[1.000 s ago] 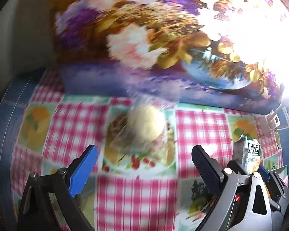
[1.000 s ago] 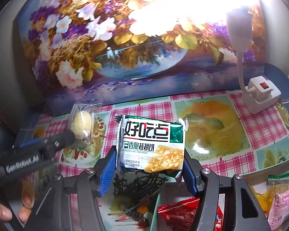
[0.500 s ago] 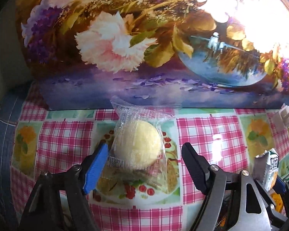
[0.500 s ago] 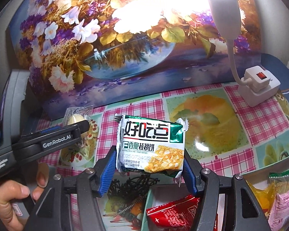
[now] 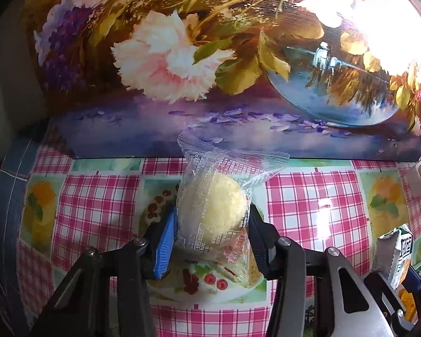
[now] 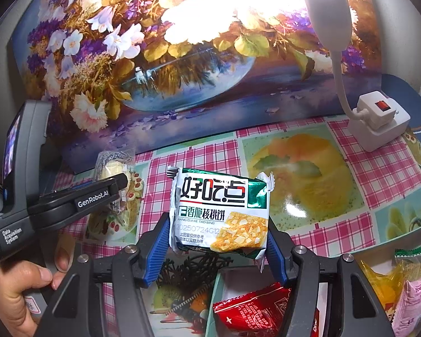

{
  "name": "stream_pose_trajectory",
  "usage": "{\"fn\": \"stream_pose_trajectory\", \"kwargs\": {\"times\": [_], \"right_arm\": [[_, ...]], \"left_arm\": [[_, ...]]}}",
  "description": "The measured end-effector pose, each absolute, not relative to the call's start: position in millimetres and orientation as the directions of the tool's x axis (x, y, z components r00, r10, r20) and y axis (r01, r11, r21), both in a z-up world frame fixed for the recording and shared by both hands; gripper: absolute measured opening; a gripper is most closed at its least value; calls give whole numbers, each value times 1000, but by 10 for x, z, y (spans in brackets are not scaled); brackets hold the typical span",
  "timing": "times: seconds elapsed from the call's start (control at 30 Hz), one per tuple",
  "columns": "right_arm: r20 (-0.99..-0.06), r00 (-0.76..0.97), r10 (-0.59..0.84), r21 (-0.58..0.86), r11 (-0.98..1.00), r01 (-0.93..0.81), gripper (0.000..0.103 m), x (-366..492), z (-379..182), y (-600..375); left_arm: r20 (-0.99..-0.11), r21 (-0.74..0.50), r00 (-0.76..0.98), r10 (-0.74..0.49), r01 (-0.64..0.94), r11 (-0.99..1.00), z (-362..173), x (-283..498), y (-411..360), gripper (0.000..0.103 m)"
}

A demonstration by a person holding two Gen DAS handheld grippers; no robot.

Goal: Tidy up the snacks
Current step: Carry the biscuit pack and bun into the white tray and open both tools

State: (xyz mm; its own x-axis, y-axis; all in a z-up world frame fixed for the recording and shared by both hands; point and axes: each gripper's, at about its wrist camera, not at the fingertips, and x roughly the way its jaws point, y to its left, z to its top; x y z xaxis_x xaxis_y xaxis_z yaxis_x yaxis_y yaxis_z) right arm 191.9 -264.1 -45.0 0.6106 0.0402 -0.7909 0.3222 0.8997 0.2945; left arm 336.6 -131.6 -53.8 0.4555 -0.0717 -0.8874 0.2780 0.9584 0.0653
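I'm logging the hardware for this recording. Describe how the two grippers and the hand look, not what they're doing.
Both are black two-finger tools with ridged blue pads and silver pivot bolts. The left gripper shows in the right wrist view with a dark grey handle, white "GenRobot.AI" and "Data Acquisition System" lettering and a small lit screen. The right gripper matches. The left hand is bare; no sleeve or cables show.

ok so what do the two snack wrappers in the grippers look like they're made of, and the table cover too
Round cake wrapper: thin clear plastic film, glossy; the pale cake shows through and the end seal is crimped.
Biscuit packet: printed plastic film, probably foil-lined; its torn-looking corners show silver.
Table cover: looks like wipe-clean vinyl or oilcloth, since the lamp glare reflects sharply off the checked print.
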Motion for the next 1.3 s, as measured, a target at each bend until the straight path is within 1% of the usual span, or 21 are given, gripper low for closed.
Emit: {"fn": "stream_pose_trajectory", "kwargs": {"times": [0.13, 0.3, 0.57, 0.93, 1.07, 1.3], "right_arm": [[-791, 611, 44, 297, 899, 321, 64, 1922, -447, -2640], [-793, 606, 59, 310, 896, 319, 64, 1923, -451, -2641], [-786, 613, 79, 339, 885, 321, 64, 1840, -411, -2686], [-781, 619, 87, 348, 883, 316, 65, 1619, -201, -2708], [-776, 625, 81, 341, 888, 308, 65, 1508, -56, -2705], [-766, 640, 61, 331, 891, 312, 65, 1318, 285, -2779]], "left_arm": [[-892, 45, 445, -82, 269, 962, -514, 3257, -1318, 50], [-891, 93, 453, -41, 269, 959, -481, 3064, -1364, 50], [-885, 121, 465, 7, 217, 969, -261, 2697, -1324, 50], [-882, 64, 470, 16, 87, 994, 167, 2204, -1120, 50], [-885, 34, 465, 11, 41, 999, 211, 2028, -1039, 50], [-879, -1, 477, -4, 6, 1000, 334, 1669, -974, 50]]}}
